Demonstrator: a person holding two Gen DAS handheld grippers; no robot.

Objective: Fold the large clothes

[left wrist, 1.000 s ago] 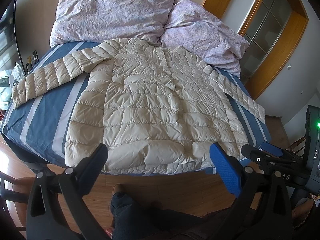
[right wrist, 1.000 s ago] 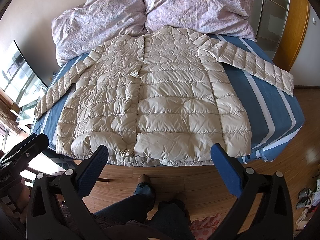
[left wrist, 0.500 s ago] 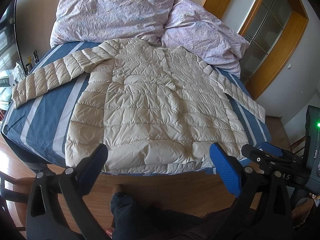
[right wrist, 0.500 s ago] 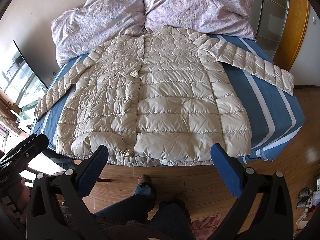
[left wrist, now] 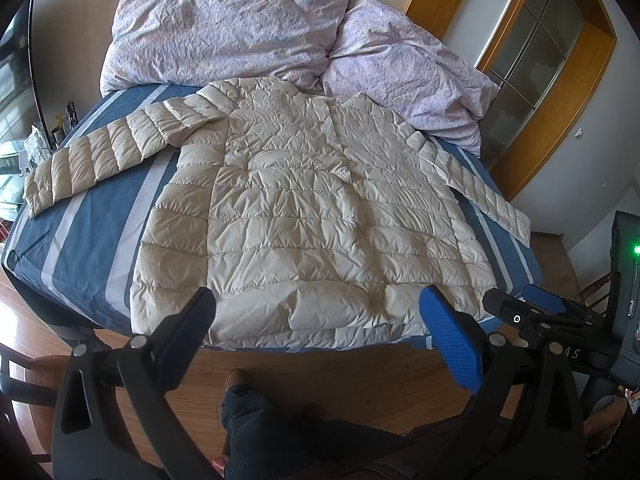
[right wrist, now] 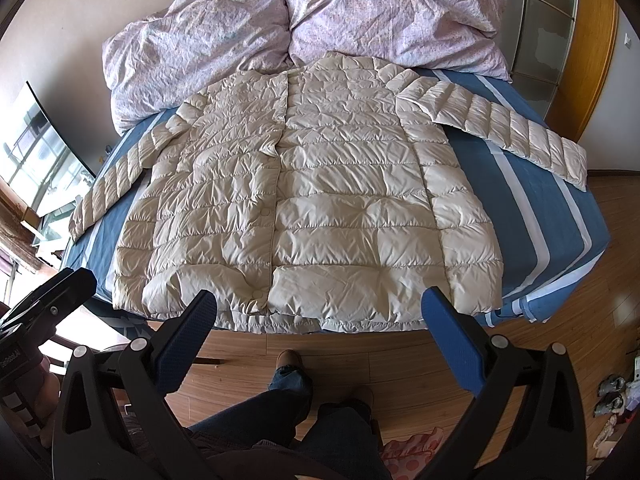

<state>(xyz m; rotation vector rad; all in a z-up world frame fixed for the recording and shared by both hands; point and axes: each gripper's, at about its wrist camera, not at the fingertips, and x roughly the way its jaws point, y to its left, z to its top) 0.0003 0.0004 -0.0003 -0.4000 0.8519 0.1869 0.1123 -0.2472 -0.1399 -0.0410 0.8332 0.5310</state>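
Cream quilted jacket lies flat on the striped bed, sleeves spread; left gripper released, empty, short of the hem. Right view: jacket front up, right gripper likewise spread, empty, over floor.

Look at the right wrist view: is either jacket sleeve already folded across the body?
No, both sleeves of the jacket lie spread outward on the bed.

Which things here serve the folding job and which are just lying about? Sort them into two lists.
For the job:
cream puffer jacket, spread flat with both sleeves out
left gripper, open, empty
right gripper, open, empty
striped bed, the work surface

Lying about:
two lilac pillows
shoes on the floor
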